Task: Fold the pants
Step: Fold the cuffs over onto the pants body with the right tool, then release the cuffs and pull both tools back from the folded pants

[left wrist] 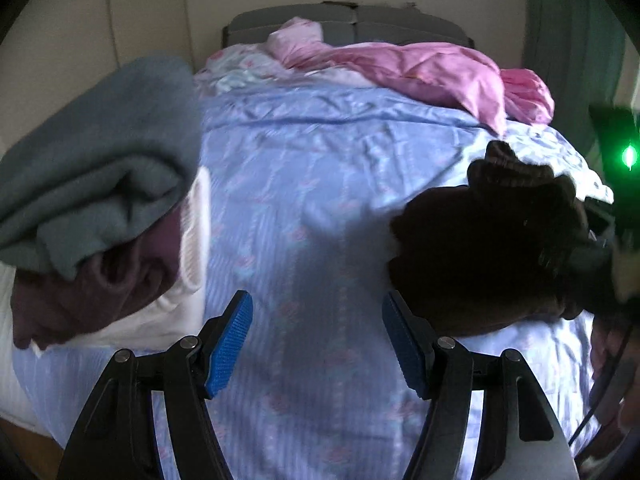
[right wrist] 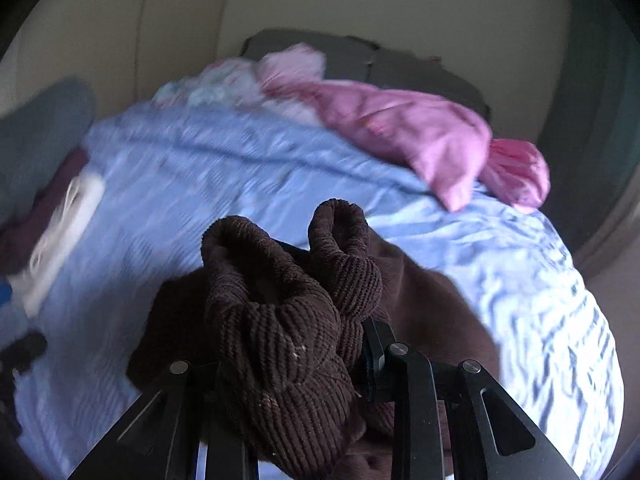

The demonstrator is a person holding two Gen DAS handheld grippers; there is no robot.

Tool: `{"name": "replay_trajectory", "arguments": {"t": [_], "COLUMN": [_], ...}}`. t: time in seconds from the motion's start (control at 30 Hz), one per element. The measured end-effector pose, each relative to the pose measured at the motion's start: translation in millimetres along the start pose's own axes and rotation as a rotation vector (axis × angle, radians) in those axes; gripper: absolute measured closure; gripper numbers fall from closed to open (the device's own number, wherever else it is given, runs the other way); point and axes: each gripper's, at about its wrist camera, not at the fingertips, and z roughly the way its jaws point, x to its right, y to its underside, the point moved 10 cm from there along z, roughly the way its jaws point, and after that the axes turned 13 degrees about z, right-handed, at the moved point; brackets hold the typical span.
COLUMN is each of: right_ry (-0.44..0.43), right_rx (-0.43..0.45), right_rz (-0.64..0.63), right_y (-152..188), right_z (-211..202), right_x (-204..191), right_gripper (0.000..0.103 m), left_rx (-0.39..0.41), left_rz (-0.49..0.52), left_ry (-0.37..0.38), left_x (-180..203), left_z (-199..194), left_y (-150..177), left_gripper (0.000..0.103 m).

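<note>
The dark brown corduroy pants (right wrist: 288, 320) are bunched up in my right gripper (right wrist: 296, 364), which is shut on them and holds them above the blue bed sheet (right wrist: 200, 184); the fabric hides the fingertips. In the left wrist view the pants (left wrist: 480, 248) hang as a dark mass at the right, with the right gripper behind them. My left gripper (left wrist: 318, 344) is open and empty above the sheet (left wrist: 320, 184), its blue pads (left wrist: 232, 344) wide apart, just left of the pants.
A pile of clothes lies at the left: a grey-green garment (left wrist: 100, 152), a maroon one (left wrist: 92, 288) and a white one (left wrist: 188, 240). A pink blanket (left wrist: 420, 72) lies crumpled by the grey headboard (left wrist: 348, 24). A wall stands behind the bed.
</note>
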Motion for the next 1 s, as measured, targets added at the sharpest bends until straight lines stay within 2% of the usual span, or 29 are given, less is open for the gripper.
{"name": "replay_trajectory", "arguments": {"t": [0.1,0.23,0.37,0.4,0.43,0.47,0.5,0.53,0.6,0.67,0.77,0.87,0.93,1.0], "right_ry": [0.026,0.110,0.138,0.132,0.109,0.072,0.044,-0.016,-0.044,-0.070,-0.146,-0.247,-0.315,-0.295], "right_rx": [-0.003,-0.006,0.005,0.002,-0.005,-0.006,-0.009,-0.035,-0.049,-0.024,-0.010,0.056,0.071,0.110], "right_rz": [-0.087,-0.181,-0.223,-0.224,-0.222,-0.210,-0.202,-0.191,-0.177,-0.153,-0.030,0.112,0.139,0.165], "right_y": [20.2,38.9,44.1,45.2,45.8,46.0,45.0,48.3,51.5,49.3,44.6,38.2,38.1,36.1], "right_z": [8.0,17.9,16.5,15.9,14.6,11.3,9.6,5.7,0.7,-13.9,-41.2,-83.9,-101.5,-114.0], "right_x": [-31.2,-51.0,-60.1,-60.3,-61.7,-64.4,-67.2,-73.8,-81.1,-81.9,-67.7,-45.0,-38.5,-19.7], "right_gripper": [0.075,0.068,0.059,0.052,0.034,0.028,0.018,0.011,0.011,0.011,0.011,0.011,0.011,0.011], "left_rx": [-0.014,-0.027,-0.036,-0.037,-0.035,-0.032,-0.031,-0.030,-0.024,-0.010,0.025,0.066,0.088,0.109], "left_rz": [-0.018,-0.031,-0.055,-0.063,-0.068,-0.076,-0.083,-0.091,-0.094,-0.088,-0.089,-0.087,-0.071,-0.038], "left_ry": [0.002,-0.003,-0.013,-0.019,-0.020,-0.021,-0.024,-0.029,-0.038,-0.046,-0.043,-0.006,0.029,0.068], "left_x": [-6.3,-10.7,-18.7,-21.6,-23.7,-26.3,-28.1,-30.7,-34.9,-36.3,-33.0,-19.0,-4.3,15.3], "left_z": [5.9,9.4,8.5,6.5,4.9,2.2,0.9,-1.9,-8.6,-16.1,-28.3,-39.5,-44.3,-48.2], "left_y": [7.1,16.2,21.5,23.3,23.8,24.5,24.6,25.0,24.9,22.4,13.5,-0.8,-11.1,-21.5], "left_gripper": [0.037,0.037,0.036,0.035,0.034,0.033,0.033,0.032,0.032,0.032,0.031,0.030,0.030,0.030]}}
